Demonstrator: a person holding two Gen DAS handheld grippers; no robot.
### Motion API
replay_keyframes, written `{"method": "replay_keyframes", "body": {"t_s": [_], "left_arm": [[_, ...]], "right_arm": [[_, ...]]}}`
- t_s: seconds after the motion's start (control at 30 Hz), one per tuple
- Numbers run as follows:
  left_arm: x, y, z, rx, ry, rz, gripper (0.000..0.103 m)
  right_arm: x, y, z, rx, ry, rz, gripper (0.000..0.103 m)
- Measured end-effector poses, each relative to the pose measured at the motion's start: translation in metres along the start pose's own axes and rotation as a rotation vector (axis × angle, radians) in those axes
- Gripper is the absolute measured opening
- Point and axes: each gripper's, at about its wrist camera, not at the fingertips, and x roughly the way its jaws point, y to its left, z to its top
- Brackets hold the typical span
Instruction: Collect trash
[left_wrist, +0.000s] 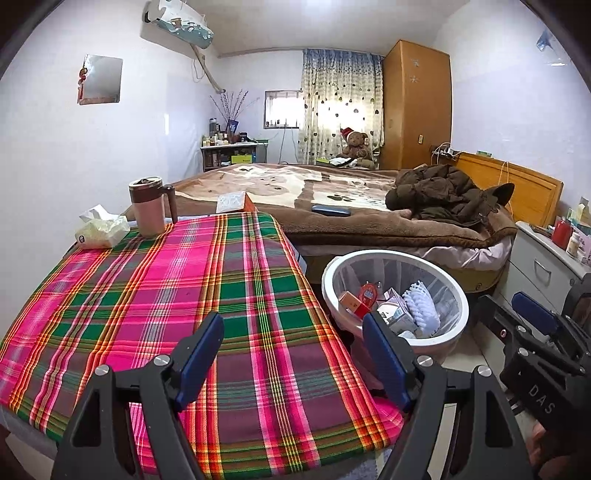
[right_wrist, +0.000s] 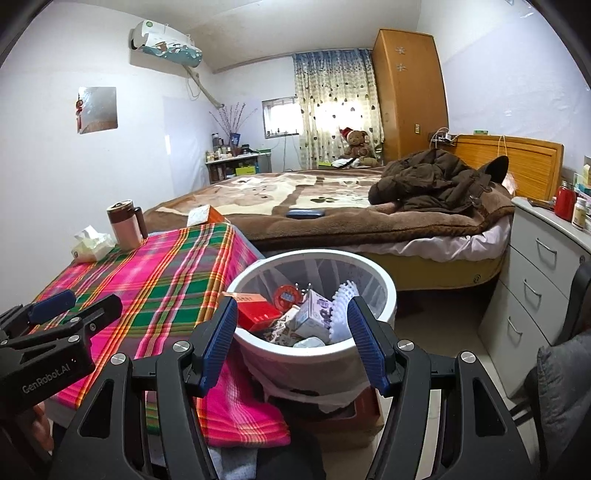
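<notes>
A white trash bin (left_wrist: 452, 282) (right_wrist: 306, 350) stands on the floor between the table and the bed. It holds a red box (right_wrist: 258, 314), a round red pack (right_wrist: 286, 295), a small carton (right_wrist: 316, 314), a white brush-like piece (right_wrist: 345, 306) and other scraps. My left gripper (left_wrist: 293, 354) is open and empty over the plaid tablecloth (left_wrist: 166, 295), at the table's right edge. My right gripper (right_wrist: 291, 339) is open and empty just in front of the bin. Each gripper shows at the edge of the other's view, the right one (left_wrist: 535, 321) and the left one (right_wrist: 70, 310).
A tissue pack (left_wrist: 99, 230) and a brown-lidded mug (left_wrist: 147, 206) stand at the table's far left. A tissue box (left_wrist: 234, 203), a dark case (left_wrist: 330, 210) and a brown jacket (left_wrist: 439, 195) lie on the bed. A white drawer unit (right_wrist: 543, 273) is at the right.
</notes>
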Motion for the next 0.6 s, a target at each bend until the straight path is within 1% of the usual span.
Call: {"method": "replay_keyframes", "body": {"t_s": [0.6], "left_arm": [[-0.0022, -0.0005, 0.0017, 0.002, 0.003, 0.0, 0.079]], "right_arm": [[-0.0011, 0.0041, -0.0004, -0.003, 0.006, -0.002, 0.063]]}}
